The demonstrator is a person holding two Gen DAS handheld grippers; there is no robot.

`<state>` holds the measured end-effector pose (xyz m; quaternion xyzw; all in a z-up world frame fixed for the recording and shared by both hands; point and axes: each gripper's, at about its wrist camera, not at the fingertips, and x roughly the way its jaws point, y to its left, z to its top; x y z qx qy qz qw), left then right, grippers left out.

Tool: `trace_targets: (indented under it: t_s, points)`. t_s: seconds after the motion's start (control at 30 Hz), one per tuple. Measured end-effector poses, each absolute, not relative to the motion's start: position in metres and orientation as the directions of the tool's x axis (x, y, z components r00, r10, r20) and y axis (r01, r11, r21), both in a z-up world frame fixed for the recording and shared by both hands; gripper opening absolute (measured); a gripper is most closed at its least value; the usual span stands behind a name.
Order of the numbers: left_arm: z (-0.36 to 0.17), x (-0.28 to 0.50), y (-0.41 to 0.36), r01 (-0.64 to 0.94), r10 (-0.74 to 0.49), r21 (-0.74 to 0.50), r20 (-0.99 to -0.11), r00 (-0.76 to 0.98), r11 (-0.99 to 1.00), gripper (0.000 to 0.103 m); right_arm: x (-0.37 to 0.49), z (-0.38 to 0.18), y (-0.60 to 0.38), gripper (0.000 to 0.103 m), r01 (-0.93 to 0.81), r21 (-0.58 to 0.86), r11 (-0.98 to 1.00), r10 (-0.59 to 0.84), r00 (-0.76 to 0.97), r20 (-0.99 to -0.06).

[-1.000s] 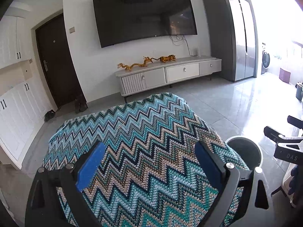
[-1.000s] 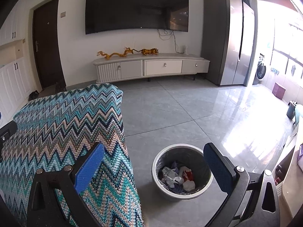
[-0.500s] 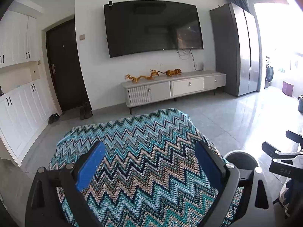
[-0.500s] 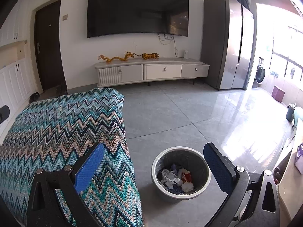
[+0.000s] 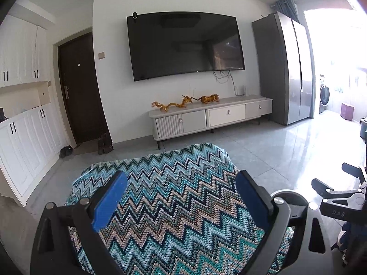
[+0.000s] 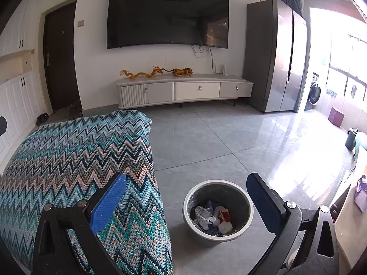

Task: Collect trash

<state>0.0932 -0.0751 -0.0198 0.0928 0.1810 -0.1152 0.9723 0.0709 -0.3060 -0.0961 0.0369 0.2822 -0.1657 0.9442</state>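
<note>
The left gripper is hovering over the surface covered with a zigzag-knit blanket, and its blue pads are standing wide apart with nothing between them. Nothing is lying on the part of the blanket that is showing in the left wrist view. Behind the blanket, a dark door is standing at the left, and a large wall television is hanging above a low grey TV cabinet that is carrying golden dragon and tiger figurines. Further right a tall grey refrigerator is standing against the wall.

In the right wrist view, the right gripper is also spreading wide and is holding nothing (its left pad is showing in front of the blanket's hanging edge, but I cannot tell whether it is touching). The round trash bin is standing on the tiled floor just beside the blanket-covered surface, between the two fingers in the picture. Crumpled trash, white paper with some red and blue pieces, is lying at the bottom of the bin.
</note>
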Motion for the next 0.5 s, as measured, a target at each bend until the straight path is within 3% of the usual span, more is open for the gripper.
trace_targets:
  t_s: [0.5]
  points:
    - [-0.008,0.074,-0.064,0.245,-0.197,0.108,-0.336,0.921,0.964,0.096,0.054,-0.082,-0.302,0.103,0.327,-0.033,0.944,-0.297,0.805,-0.514]
